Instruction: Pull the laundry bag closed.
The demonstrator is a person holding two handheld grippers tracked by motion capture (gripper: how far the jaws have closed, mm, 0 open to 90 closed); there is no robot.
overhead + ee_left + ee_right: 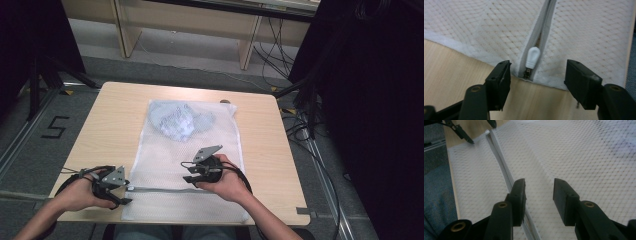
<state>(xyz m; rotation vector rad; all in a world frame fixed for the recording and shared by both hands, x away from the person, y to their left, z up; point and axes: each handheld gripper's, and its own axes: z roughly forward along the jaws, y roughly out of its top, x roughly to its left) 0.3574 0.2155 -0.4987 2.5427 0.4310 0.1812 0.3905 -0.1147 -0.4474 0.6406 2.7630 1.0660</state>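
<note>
Two grippers sit at the near edge of the wooden table (107, 107), both with jaws apart and nothing pinched between them. The left gripper (537, 75) rests at the near left corner of a white mesh laundry bag (165, 160), its jaws standing wide on either side of the white zipper pull (532, 57), which lies at the end of the zipper (165, 189) close to the bag's edge; the pads do not touch it. The right gripper (539, 195) hovers over the mesh farther along, jaws also spread, one of them lying just beside the zipper tape. The zipper runs across the near part of the bag, parallel to the table's front edge. Beyond it the mesh lies flat, and at the far end a crumpled pale blue garment (181, 120) shows through the netting.

Judging from this, the work in hand is gripping the pull and drawing it along. The risk is that the small, smooth pull slips out of the pads if they close off-centre, or that they catch mesh with it and jam the slider. With the right gripper holding nothing, the light bag may simply drag across the table instead of the zipper running.
</note>
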